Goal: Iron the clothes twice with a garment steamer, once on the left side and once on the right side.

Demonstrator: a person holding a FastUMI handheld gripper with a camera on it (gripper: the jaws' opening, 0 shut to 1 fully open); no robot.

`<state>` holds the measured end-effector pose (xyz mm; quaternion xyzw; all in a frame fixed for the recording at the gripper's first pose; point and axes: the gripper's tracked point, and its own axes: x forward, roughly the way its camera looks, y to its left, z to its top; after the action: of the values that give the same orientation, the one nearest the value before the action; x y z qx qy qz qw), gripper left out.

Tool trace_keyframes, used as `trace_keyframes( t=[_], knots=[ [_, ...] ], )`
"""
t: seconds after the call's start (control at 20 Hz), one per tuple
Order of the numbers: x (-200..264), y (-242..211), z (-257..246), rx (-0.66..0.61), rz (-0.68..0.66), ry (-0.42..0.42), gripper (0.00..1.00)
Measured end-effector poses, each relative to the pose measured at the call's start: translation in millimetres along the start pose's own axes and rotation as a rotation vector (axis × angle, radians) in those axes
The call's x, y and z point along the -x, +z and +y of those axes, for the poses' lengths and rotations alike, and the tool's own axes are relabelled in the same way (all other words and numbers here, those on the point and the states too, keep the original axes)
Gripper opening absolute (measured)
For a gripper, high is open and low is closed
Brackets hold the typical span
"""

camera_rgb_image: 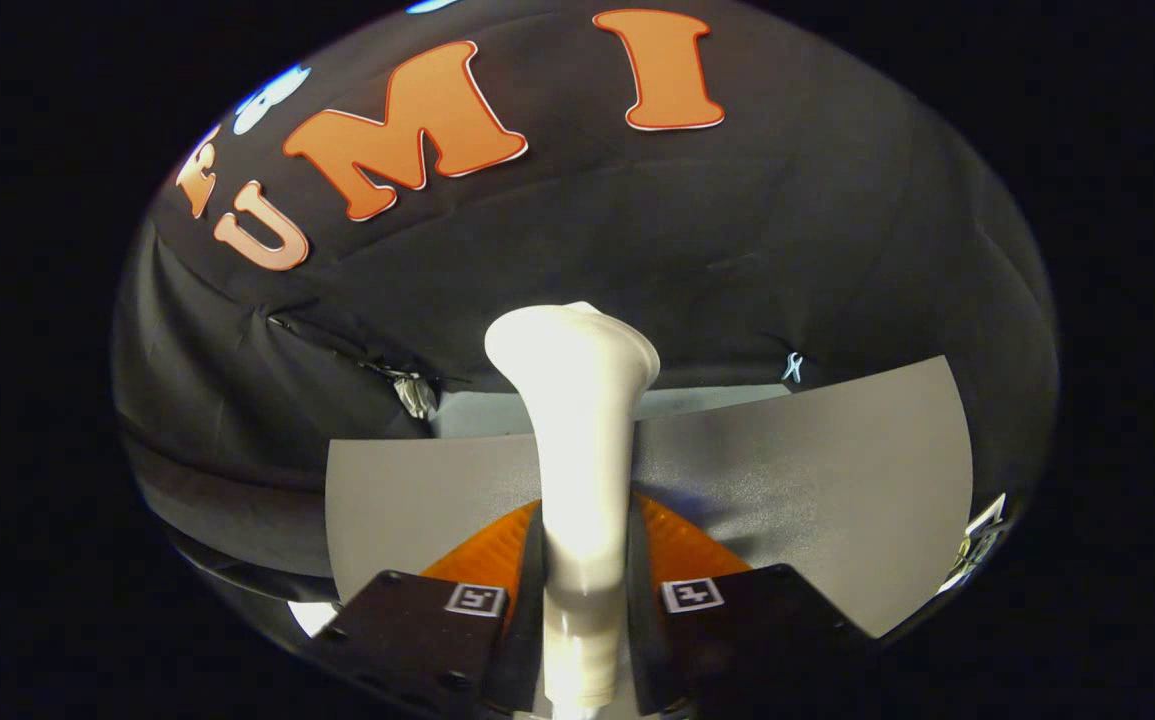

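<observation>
Gripper [585, 590] holds the white garment steamer [577, 450] by its handle.

Both fingers press on the handle from either side, and the steamer rises upright between them, its wider head above. Just under it lies an orange cloth [682, 545] on a grey board [817, 480]. Beyond stands the black booth wall [637, 230].

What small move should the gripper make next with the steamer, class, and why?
Probably lower the steamer toward the orange cloth and start a pass on one side. The gripper is shut on the steamer's handle, a finger on each side, so the grasp looks done. The head stands up beyond the fingers, above the cloth on the grey board.
</observation>
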<state>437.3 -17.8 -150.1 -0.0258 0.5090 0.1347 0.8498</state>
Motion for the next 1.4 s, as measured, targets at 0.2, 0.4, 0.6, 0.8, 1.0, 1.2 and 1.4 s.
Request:
trace_keyframes(
  t=[0.2, 0.4, 0.6, 0.8, 1.0, 1.2, 1.4],
  knots=[
    [20, 10, -4, -0.082, -0.14, -0.023, 0.35],
    [83, 19, 0, -0.094, -0.359, -0.041, 0.35],
    [155, 2, 7, -0.151, -0.586, -0.107, 0.35],
    [219, -43, 35, -0.157, -0.717, -0.17, 0.34],
    [286, -84, 89, -0.15, -0.868, -0.215, 0.34],
    [323, -128, 157, -0.133, -0.962, -0.214, 0.34],
    [333, -168, 227, -0.104, -0.977, -0.213, 0.34]
  ],
)
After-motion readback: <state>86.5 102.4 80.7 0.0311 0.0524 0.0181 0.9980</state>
